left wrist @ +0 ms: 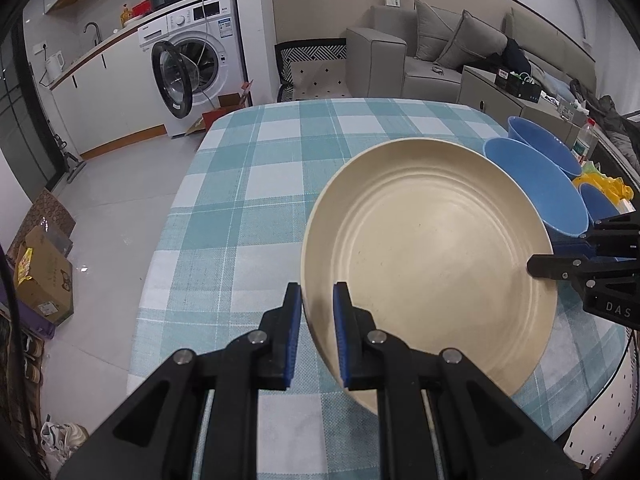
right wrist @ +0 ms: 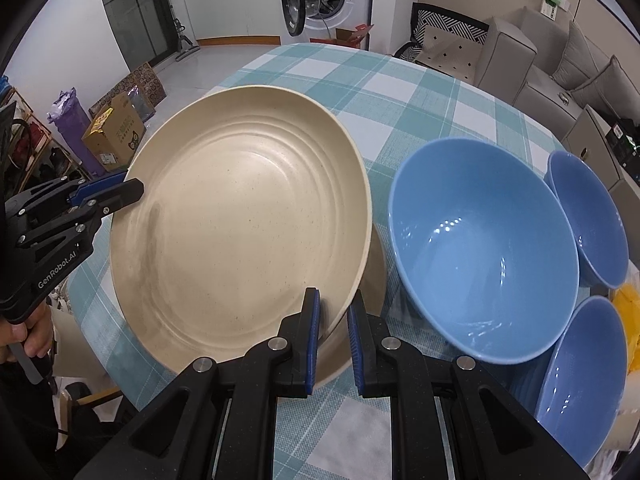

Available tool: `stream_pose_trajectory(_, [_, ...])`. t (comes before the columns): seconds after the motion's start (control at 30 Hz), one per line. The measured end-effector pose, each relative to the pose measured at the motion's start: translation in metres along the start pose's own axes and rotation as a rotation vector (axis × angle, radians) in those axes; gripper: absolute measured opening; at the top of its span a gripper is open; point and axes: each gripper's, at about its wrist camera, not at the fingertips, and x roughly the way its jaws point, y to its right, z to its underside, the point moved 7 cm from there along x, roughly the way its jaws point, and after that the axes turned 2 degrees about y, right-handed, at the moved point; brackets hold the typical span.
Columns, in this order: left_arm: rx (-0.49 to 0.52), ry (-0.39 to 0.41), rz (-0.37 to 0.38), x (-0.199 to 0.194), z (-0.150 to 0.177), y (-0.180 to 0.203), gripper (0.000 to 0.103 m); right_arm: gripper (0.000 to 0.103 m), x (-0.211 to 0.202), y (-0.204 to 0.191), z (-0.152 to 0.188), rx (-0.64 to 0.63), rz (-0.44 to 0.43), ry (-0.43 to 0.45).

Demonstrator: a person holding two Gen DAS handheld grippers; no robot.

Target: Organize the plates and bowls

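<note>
My left gripper [left wrist: 317,334] and right gripper [right wrist: 333,334] each clench a rim of the cream plate [left wrist: 432,248], held tilted over the checked bench [left wrist: 248,184], and only my right view shows another cream plate [right wrist: 378,276] beneath, beside three blue bowls [right wrist: 484,248].

You have one cream plate [right wrist: 240,220], three blue bowls [right wrist: 484,248], two claws [right wrist: 333,334] and one table [right wrist: 420,92]
</note>
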Motion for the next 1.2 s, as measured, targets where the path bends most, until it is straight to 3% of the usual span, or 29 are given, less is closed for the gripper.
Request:
stream_pose_trajectory(0.77, [0.042, -0.046, 0.007, 0.018, 0.015, 0.019, 0.014, 0.014, 0.025, 0.012, 0.019, 0.012, 0.026, -0.050])
stream_pose_trajectory(1.2, [0.058, -0.080, 0.008, 0.032, 0.021, 0.021, 0.014, 0.018, 0.046, 0.014, 0.017, -0.066, 0.139, -0.078])
